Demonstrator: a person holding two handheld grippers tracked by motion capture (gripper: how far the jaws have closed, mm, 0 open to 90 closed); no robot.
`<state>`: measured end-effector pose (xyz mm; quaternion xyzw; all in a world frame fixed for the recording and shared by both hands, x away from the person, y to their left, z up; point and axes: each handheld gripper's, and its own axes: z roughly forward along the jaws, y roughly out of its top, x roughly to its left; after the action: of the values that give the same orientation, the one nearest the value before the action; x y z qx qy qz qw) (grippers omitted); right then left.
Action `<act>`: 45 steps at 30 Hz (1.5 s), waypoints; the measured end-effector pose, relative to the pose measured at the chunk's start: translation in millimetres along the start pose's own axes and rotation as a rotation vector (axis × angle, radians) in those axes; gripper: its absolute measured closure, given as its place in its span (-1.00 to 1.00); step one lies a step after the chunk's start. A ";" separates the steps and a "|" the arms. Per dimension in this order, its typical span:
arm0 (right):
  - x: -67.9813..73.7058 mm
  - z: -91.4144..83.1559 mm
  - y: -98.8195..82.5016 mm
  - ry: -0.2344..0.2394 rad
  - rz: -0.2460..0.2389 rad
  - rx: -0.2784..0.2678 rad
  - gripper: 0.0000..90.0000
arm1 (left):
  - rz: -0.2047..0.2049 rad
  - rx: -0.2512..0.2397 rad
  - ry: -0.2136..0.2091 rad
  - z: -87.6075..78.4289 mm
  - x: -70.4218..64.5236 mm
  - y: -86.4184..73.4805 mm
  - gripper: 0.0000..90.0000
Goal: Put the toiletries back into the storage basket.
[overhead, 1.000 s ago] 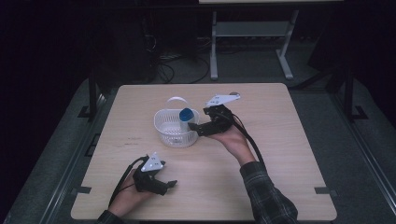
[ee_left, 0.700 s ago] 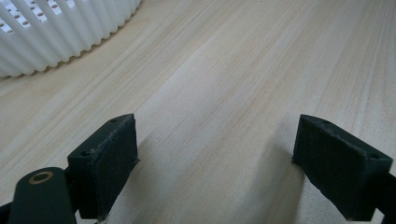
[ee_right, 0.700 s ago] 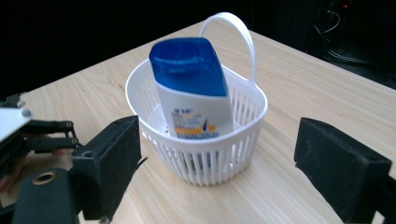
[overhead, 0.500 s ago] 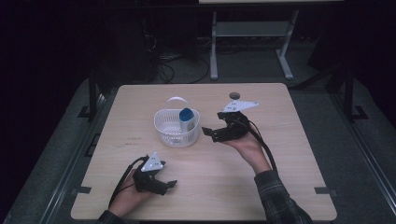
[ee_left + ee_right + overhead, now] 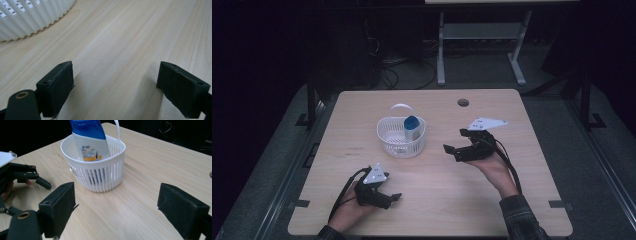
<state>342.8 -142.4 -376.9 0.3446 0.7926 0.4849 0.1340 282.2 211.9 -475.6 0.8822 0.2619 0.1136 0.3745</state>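
High view: the white basket (image 5: 401,137) stands mid-table with the blue-capped bottle (image 5: 412,125) upright inside, left of the right tool (image 5: 451,150), which is nearer than the left tool (image 5: 393,198). Left gripper view: jaws spread wide, empty, over bare table (image 5: 130,40). Right gripper view: jaws released and empty, basket directly ahead.
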 end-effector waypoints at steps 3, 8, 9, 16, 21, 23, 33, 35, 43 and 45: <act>-1.5 -4.4 -4.8 -0.009 0.002 0.001 -0.69 | -0.001 -0.001 0.000 0.0 -0.1 0.0 -0.71; -3.3 -17.3 -20.0 -0.021 0.007 0.014 -0.69 | 0.000 0.000 0.000 0.0 0.0 0.0 -0.71; -3.3 -17.3 -20.0 -0.021 0.007 0.014 -0.69 | 0.000 0.000 0.000 0.0 0.0 0.0 -0.71; -4.4 -33.5 -39.5 -0.029 0.022 0.016 -0.69 | -0.003 -0.006 0.002 0.3 -0.2 -0.1 -0.71; -4.6 -43.0 -52.0 -0.043 0.026 0.024 -0.69 | -0.003 -0.004 0.000 0.3 -0.3 -0.2 -0.71; -5.4 -47.5 -61.4 -0.054 0.030 0.030 -0.69 | -0.006 -0.006 0.001 0.4 -0.5 -0.2 -0.71; -8.7 -59.0 -87.1 -0.095 0.054 0.069 -0.69 | -0.005 -0.003 0.002 0.1 -0.6 -0.3 -0.71; -9.7 -61.0 -92.5 -0.103 0.057 0.078 -0.70 | -0.006 -0.004 0.002 0.2 -0.6 -0.3 -0.71; -13.9 -67.2 -111.2 -0.132 0.079 0.118 -0.73 | -0.008 -0.004 0.002 0.1 -0.8 -0.3 -0.71; -15.6 -68.9 -117.1 -0.148 0.078 0.139 -0.74 | -0.008 -0.003 0.002 0.1 -0.8 -0.3 -0.71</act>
<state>267.7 -233.7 -445.6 0.4186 0.7982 0.4068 0.1489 281.4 211.5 -475.9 0.8804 0.2655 0.1135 0.3761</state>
